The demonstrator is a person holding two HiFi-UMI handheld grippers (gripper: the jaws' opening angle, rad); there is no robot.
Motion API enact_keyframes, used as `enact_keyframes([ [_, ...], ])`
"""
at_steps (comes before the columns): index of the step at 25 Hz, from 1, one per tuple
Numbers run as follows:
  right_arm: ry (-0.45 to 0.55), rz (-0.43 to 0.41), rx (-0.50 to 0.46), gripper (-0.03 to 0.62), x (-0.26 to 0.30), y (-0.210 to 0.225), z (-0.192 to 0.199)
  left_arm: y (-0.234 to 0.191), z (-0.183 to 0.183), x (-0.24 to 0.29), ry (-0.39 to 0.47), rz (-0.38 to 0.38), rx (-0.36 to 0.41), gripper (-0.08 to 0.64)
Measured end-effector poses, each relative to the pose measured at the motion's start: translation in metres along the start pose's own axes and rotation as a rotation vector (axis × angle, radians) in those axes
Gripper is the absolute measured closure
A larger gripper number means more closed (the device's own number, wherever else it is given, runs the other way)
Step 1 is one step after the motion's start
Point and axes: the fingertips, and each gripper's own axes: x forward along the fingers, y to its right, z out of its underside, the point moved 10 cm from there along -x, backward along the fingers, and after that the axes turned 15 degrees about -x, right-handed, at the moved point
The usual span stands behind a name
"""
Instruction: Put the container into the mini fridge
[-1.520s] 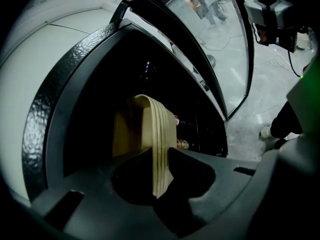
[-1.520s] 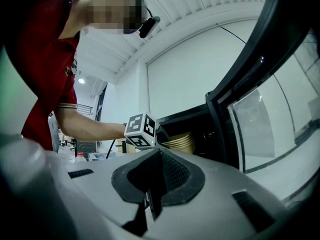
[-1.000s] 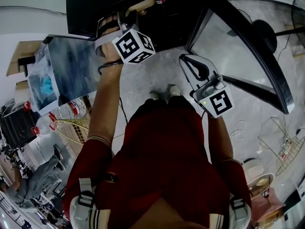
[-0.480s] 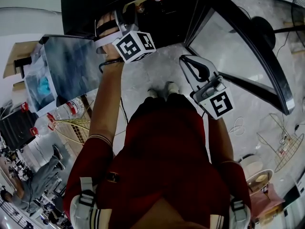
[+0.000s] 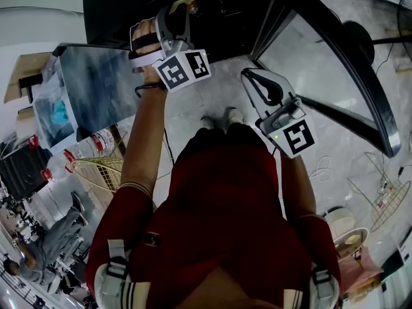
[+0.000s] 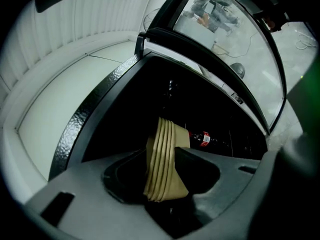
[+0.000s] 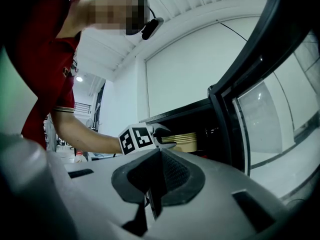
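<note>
The container point(image 6: 165, 159) is a tan ribbed paper tub lying on its side at the mouth of the black mini fridge point(image 5: 238, 18). My left gripper point(image 6: 162, 184) reaches into the fridge with the tub between its jaws, which stand wide; a dark gap shows beside the tub. The right gripper view shows the left gripper point(image 7: 167, 136) and the container point(image 7: 184, 140) at the fridge point(image 7: 215, 129) opening. My right gripper point(image 5: 257, 82) hangs shut and empty in front of the open glass door point(image 5: 322, 63). In the head view only a tan sliver of the container point(image 5: 187, 0) shows.
A cola bottle point(image 6: 204, 139) lies deeper inside the fridge. A shiny cabinet point(image 5: 96, 89) stands left of it, with water bottles point(image 5: 96, 147) and a wire rack point(image 5: 96, 172) below. A fan point(image 5: 357, 40) stands at right. A seated person point(image 5: 51, 243) is at lower left.
My left gripper has pushed further into the fridge with the container and its marker cube has turned. The right gripper has stayed where it was.
</note>
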Motion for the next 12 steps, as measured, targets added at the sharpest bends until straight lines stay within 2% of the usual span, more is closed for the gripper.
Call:
enact_keyframes([
  [7, 0.005, 0.014, -0.001, 0.58, 0.008, -0.006, 0.0, 0.006, -0.001, -0.018, 0.093, -0.006, -0.038, 0.403],
  [12, 0.014, 0.025, -0.001, 0.581, 0.009, -0.009, -0.002, 0.009, -0.008, -0.038, 0.181, -0.018, -0.123, 0.403],
])
